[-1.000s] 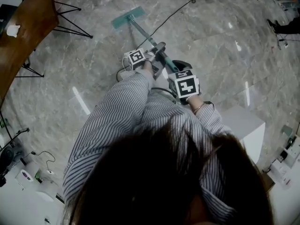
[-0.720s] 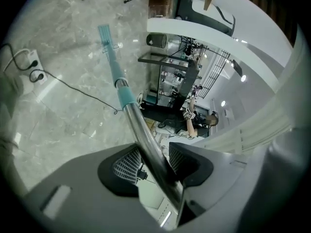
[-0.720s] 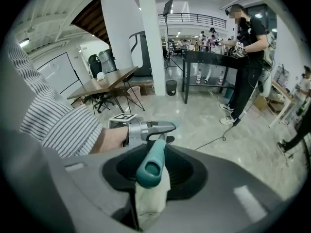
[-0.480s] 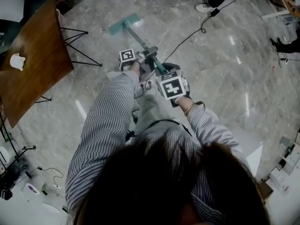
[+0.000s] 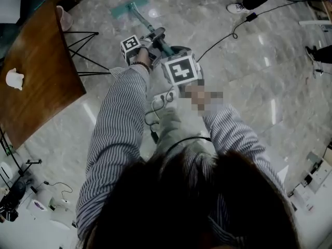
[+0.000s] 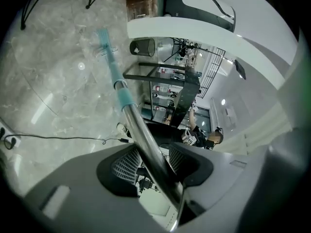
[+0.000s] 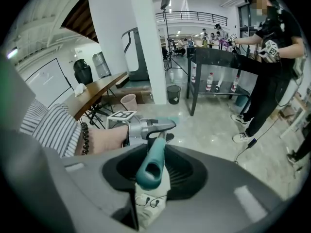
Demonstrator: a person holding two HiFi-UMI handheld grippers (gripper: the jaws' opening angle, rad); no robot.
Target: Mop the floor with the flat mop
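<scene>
A flat mop with a teal head (image 5: 127, 7) lies on the grey marble floor ahead of me, its pole (image 5: 144, 24) running back to both grippers. My left gripper (image 5: 150, 39) is shut on the silver part of the pole (image 6: 146, 144), which slants up to the teal sleeve and mop head (image 6: 103, 37). My right gripper (image 5: 174, 53) is shut on the teal handle end (image 7: 151, 165), whose open tip points at the camera. The left gripper (image 7: 146, 128) shows just beyond it in the right gripper view.
A wooden table (image 5: 31, 87) with black wire legs (image 5: 83, 51) stands at the left, close to the mop head. A black cable (image 5: 228, 35) crosses the floor on the right. A person (image 7: 269, 57) stands by a black table (image 7: 218, 59).
The mop and both grippers have moved farther forward and to the left, toward the wooden table. The view has shifted with them. Both grips on the pole are unchanged.
</scene>
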